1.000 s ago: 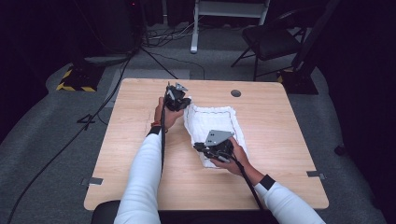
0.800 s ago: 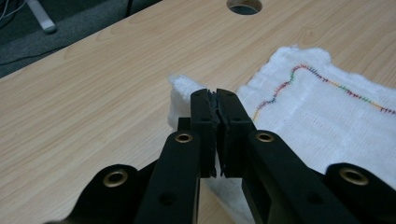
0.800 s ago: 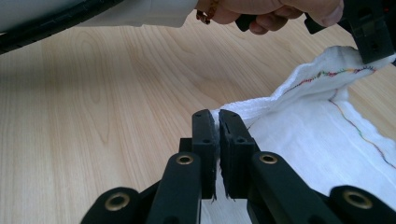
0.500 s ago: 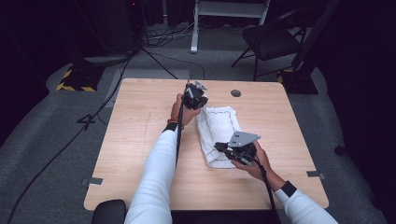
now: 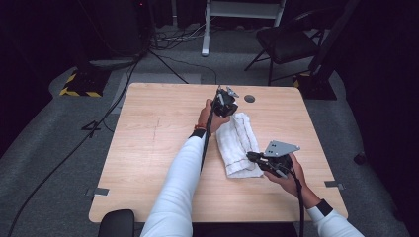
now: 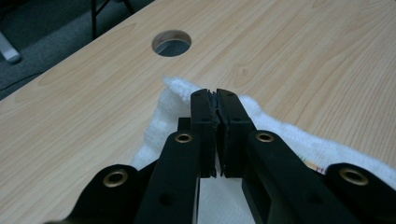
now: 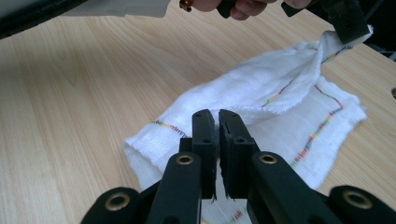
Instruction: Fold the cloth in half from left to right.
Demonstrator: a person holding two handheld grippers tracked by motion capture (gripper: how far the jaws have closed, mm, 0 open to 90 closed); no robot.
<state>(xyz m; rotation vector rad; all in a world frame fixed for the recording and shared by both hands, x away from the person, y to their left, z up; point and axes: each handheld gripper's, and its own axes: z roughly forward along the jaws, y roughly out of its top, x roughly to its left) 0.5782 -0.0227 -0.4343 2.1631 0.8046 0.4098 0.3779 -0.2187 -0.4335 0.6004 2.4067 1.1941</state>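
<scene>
A white cloth with coloured stitched lines lies partly folded on the wooden table. My left gripper is shut on the cloth's far corner and holds it a little off the table. In the left gripper view its jaws are pressed together with the fluffy cloth edge beyond them. My right gripper is shut on the cloth's near edge. In the right gripper view its jaws pinch the folded cloth, and the left gripper lifts the far corner at the top right.
A round cable hole sits in the table just behind the cloth. The left half of the table is bare wood. Tape marks are near the front corners. A chair and cables are on the floor beyond.
Both hands have moved to the right across the table, carrying the cloth with them. Both grips stay closed on it.
</scene>
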